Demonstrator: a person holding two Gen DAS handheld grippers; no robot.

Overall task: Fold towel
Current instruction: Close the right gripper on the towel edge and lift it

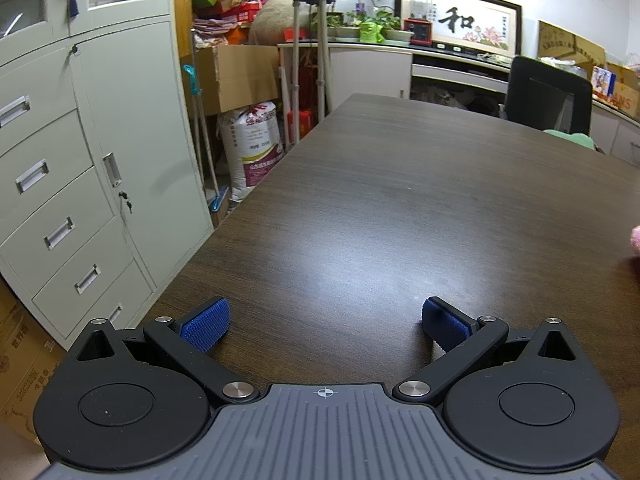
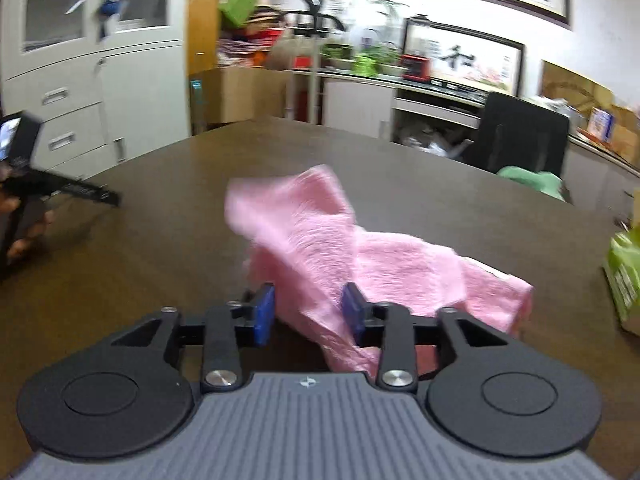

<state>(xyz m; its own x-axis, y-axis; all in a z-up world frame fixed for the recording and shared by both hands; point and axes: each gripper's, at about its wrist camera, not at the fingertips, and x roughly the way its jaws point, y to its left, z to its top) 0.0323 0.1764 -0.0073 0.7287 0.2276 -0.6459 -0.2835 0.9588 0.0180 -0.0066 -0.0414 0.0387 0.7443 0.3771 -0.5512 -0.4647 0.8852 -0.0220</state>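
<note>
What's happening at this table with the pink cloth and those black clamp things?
A person holds a two-finger tool in each hand to fold a pink towel. It lies crumpled on the dark table, not yet folded. The right gripper has a bunched part of it between its jaws, which stand partly apart with a gap on one side. The left gripper waits wide open over bare tabletop, holding nothing.

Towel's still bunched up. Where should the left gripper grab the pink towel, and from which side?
Judging from the right wrist view, take the raised, loose corner of the pink towel. It points toward the left gripper, which would come in low from that side. The corner stands off the table, so the open left gripper could likely close around that single layer.
</note>
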